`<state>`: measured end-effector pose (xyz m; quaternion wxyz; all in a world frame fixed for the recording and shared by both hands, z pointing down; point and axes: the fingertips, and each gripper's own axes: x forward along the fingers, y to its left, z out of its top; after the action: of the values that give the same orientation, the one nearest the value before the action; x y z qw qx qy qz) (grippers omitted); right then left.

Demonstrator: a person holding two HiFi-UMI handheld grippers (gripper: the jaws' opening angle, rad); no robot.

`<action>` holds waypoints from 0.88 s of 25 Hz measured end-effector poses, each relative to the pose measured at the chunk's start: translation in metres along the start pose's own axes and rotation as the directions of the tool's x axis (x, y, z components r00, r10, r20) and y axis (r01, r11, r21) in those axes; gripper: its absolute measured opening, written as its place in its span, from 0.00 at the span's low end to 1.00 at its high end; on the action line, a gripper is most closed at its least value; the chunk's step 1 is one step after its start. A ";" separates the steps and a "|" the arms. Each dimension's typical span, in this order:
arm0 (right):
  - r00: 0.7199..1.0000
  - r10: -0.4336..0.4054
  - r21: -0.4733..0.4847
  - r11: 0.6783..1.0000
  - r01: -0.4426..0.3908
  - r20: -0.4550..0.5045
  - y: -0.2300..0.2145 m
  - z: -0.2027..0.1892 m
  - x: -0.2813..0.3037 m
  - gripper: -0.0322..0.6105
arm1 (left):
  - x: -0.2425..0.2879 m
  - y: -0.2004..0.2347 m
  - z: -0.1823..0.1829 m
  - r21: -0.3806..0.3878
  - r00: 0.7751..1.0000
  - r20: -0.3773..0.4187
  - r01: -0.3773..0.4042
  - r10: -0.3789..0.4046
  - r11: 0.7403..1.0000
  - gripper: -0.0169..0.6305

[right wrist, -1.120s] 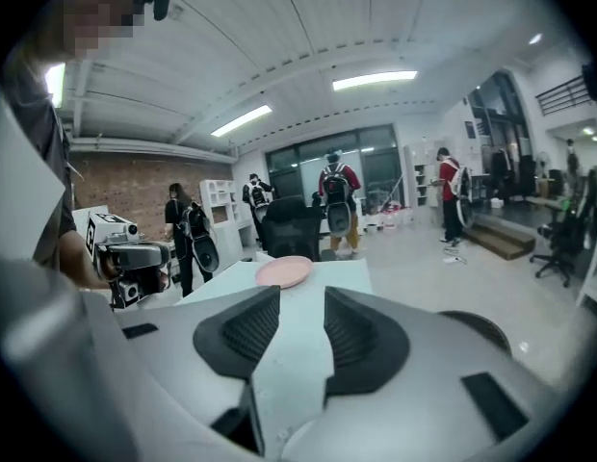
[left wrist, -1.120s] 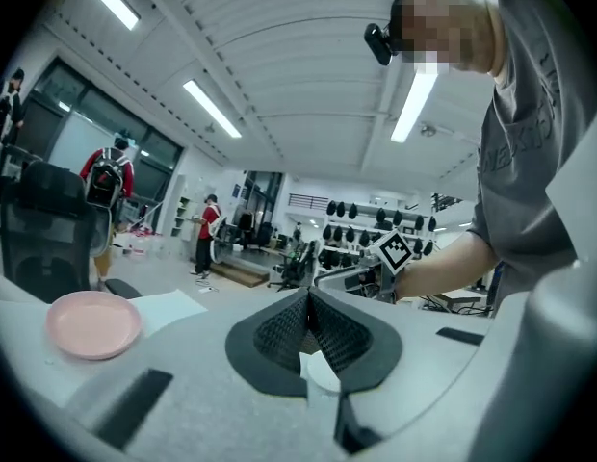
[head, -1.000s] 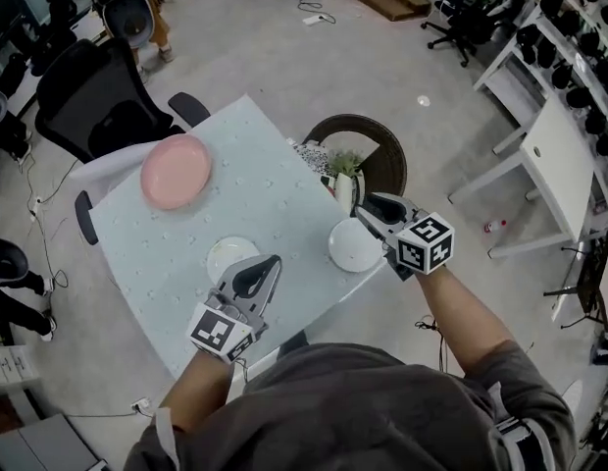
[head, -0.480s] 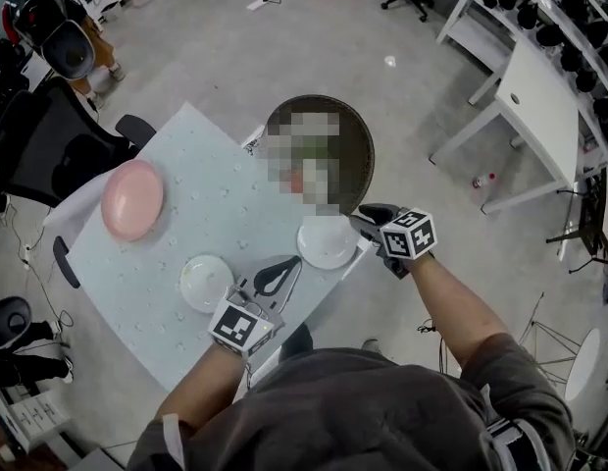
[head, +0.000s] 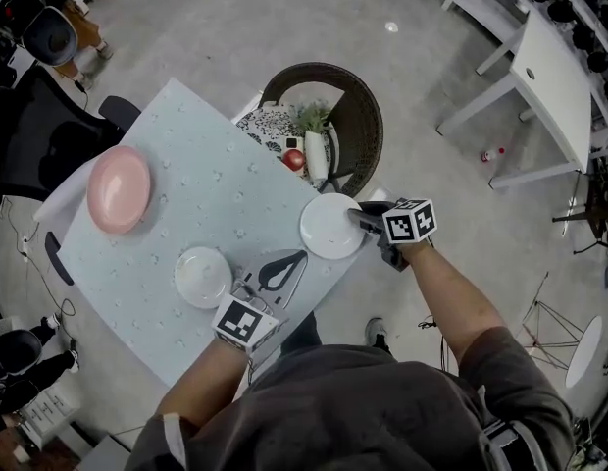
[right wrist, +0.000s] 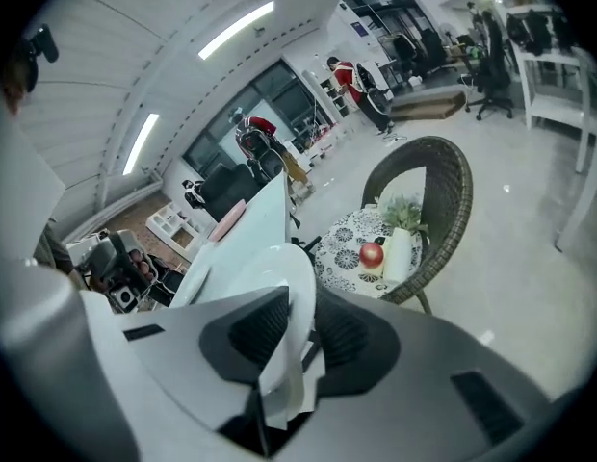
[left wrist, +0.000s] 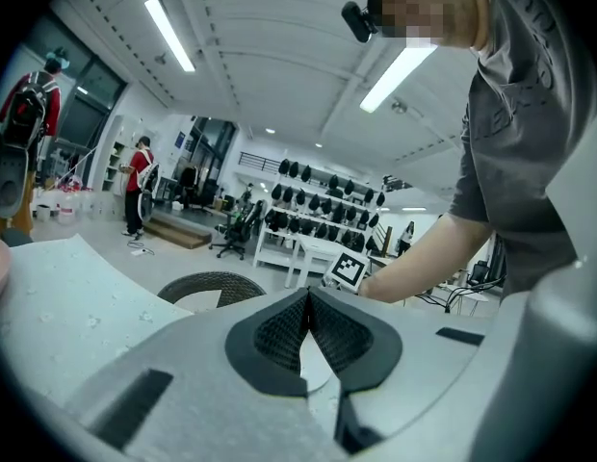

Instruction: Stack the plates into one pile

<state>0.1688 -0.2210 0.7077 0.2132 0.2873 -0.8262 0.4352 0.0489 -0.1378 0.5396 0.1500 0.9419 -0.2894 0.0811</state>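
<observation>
In the head view, the right gripper (head: 359, 217) has dropped over the last second from just above the large white plate (head: 329, 226) to the level of its rim, at the right edge of the tabletop (head: 206, 199). The left gripper (head: 296, 259) has also sunk, and now lies low over the tabletop between that plate and the small white plate (head: 203, 277). None of the three plates has shifted. The pink plate (head: 119, 189) is still well apart at the far left, the small white one is near the front, and the large one overhangs the edge beside the wicker chair (head: 368, 130). In the left gripper view, the jaws meet at their tips with nothing held, and only a sliver of white plate shows through the gap behind the pads. In the right gripper view, the rim of the large white plate stands edge-on between the jaws, which are closing on it, and the pads look to be just about against both faces. My reading is that the pile has not been started. The first pick is being made now, and the grip should be firm before the plate is lifted, since a thin, smooth rim could slip.
</observation>
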 end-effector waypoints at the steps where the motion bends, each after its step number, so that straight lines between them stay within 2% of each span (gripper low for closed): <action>1: 1.000 0.010 0.003 1.000 -0.010 0.006 0.001 0.001 0.000 0.17 | 0.000 0.001 -0.001 -0.003 1.000 0.002 -0.002 0.002 1.000 0.04; 4: 0.999 0.038 0.005 0.999 -0.038 0.028 0.010 0.008 -0.006 0.14 | -0.003 0.007 0.001 -0.005 1.000 0.009 -0.018 0.018 1.000 0.04; 8: 0.990 0.121 -0.003 0.993 -0.121 0.068 0.043 0.029 -0.019 0.08 | -0.015 0.009 0.007 0.000 0.999 0.029 -0.037 0.037 0.999 0.04; 14: 0.980 0.182 -0.079 0.981 -0.176 0.083 0.094 0.064 -0.025 0.06 | -0.053 0.020 0.032 0.019 0.990 0.081 -0.119 0.117 0.993 0.04; 18: 0.970 0.236 -0.123 0.966 -0.227 0.058 0.138 0.081 -0.013 0.06 | -0.096 0.031 0.049 0.023 0.971 0.124 -0.209 0.204 0.978 0.04; 22: 0.951 0.308 -0.179 0.935 -0.305 -0.011 0.189 0.093 0.019 0.06 | -0.150 0.046 0.054 0.012 0.934 0.152 -0.329 0.324 0.944 0.04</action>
<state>0.0209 -0.2187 0.5571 0.1606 0.1386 -0.8984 0.3845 -0.0964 -0.1136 0.4638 0.0949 0.8868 -0.4505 0.0401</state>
